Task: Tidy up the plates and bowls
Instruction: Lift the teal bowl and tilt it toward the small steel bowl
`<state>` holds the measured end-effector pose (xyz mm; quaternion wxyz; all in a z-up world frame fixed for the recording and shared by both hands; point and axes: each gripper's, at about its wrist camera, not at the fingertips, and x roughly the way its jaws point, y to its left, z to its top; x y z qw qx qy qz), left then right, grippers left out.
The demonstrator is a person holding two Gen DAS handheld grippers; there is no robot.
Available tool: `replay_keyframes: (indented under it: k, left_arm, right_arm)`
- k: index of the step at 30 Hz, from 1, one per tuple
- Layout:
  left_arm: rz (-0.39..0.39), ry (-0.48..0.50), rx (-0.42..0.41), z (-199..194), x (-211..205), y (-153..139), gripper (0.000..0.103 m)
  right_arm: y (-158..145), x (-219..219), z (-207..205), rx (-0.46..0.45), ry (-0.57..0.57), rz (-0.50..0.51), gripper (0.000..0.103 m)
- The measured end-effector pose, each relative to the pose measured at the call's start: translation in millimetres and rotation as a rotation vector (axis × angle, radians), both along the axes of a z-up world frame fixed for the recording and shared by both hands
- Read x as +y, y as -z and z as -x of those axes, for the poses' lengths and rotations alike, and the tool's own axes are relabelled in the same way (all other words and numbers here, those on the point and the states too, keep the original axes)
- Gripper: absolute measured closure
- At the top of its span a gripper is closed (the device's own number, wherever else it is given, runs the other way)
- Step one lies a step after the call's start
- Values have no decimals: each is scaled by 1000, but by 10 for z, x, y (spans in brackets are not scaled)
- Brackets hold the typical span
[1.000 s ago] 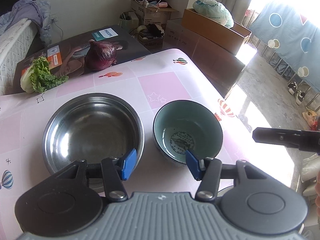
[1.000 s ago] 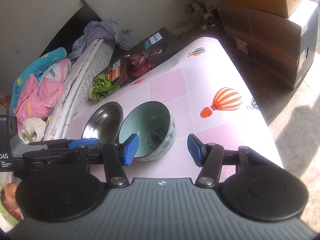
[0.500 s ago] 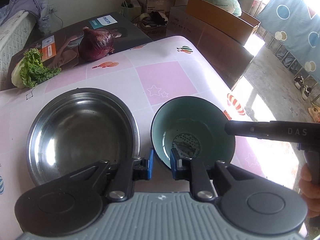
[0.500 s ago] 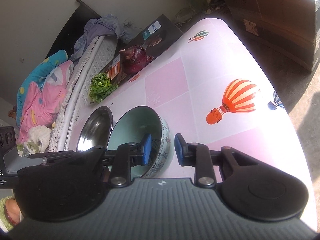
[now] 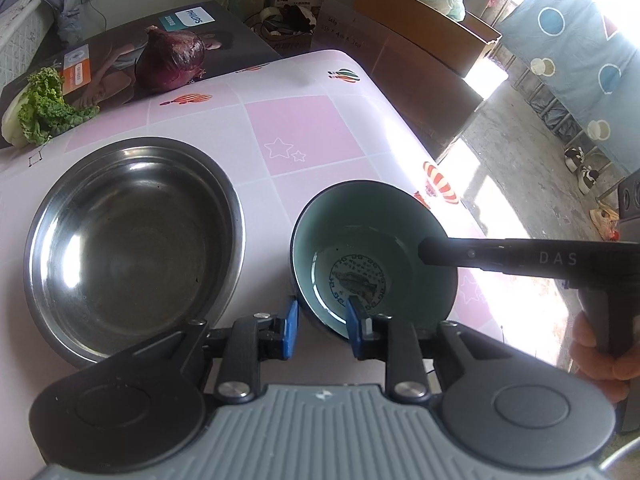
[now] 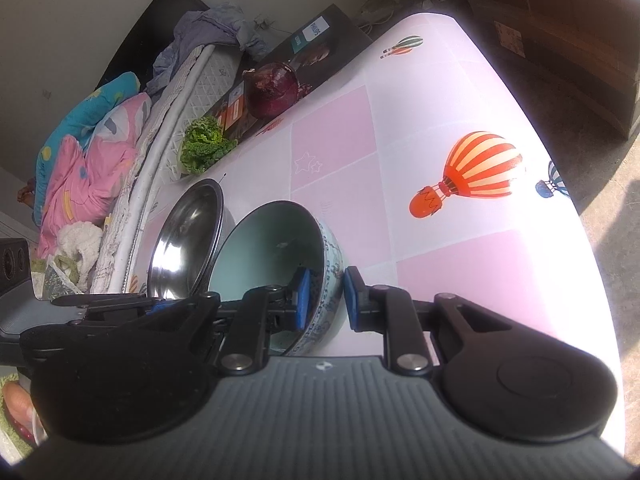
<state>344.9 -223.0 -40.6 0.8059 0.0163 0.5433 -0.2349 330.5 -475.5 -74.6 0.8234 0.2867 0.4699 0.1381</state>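
Observation:
A ceramic bowl, pale green inside with a dark print on its bottom, stands on the pink table beside a wider steel bowl. My left gripper straddles the ceramic bowl's near rim, one blue pad outside and one inside. Its jaws are opening slightly, though the pads still touch the wall. In the right wrist view my right gripper is shut on the ceramic bowl at its patterned side wall. The steel bowl sits just behind it.
A red onion and lettuce lie on a dark printed box at the table's far side. The table's right edge drops to the floor. Cardboard boxes stand beyond. A hand holds the right gripper's handle.
Both grippers came down onto the ceramic bowl, and their wide-open jaws closed around its rim, the left at the near side and the right at the right side.

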Motion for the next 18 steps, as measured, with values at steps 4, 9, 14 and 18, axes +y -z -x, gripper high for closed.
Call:
replay_keyframes:
  k: [4, 9, 14, 18]
  left_arm:
    - [-7, 0, -9, -21, -9, 28, 79]
    - [-40, -3, 13, -107, -61, 150, 78]
    - [-67, 11, 11, -152, -128, 207, 82]
    - [-79, 14, 18, -193, -156, 256, 83]
  right_arm:
    - [46, -51, 46, 5, 8, -17, 85]
    - [90, -50, 41, 11, 12, -38, 83]
    - [164, -41, 20, 29, 10, -52, 80]
    - [228, -31, -8, 47, 13, -75, 78]
